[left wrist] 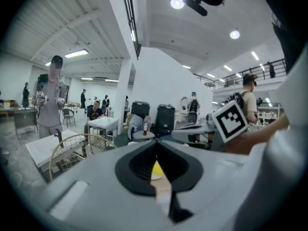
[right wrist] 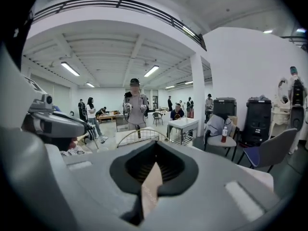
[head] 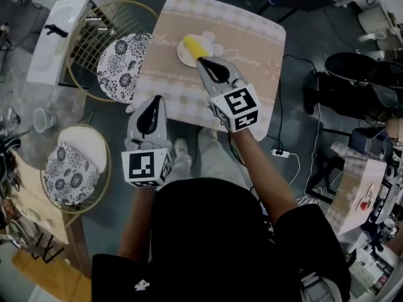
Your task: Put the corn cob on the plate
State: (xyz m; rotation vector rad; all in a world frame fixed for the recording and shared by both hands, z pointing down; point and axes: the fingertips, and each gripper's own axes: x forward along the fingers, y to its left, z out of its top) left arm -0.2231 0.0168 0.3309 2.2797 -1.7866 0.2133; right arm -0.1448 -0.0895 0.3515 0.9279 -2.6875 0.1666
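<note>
head view: the corn (head: pixel 193 44) lies on the plate (head: pixel 184 56), its length running slantwise, with the far end over the plate's middle and the near end at the plate's near rim. the plate sits about mid-bench, a little toward the left edge, on the beige cloth (head: pixel 245 39) that covers the bench (head: pixel 272 74).

the right tool (head: pixel 205 62) points at the corn's near end, tip just beside it; whether they touch cannot be told. in the right gripper view the right tool (right wrist: pixel 155 144) has its jaws pressed together at the tips with nothing between them, and only cloth shows through the slit lower down.

the left tool (head: pixel 155 100) hangs over the near left corner of the bench, well apart from the plate. in the left gripper view the left tool (left wrist: pixel 155 142) is likewise pressed together and empty; the corn (left wrist: pixel 157 170) shows far off through the gap behind the tips.

beside the left edge of the bench stands a round wire chair (head: pixel 82 74) with a patterned cushion (head: pixel 123 58).
</note>
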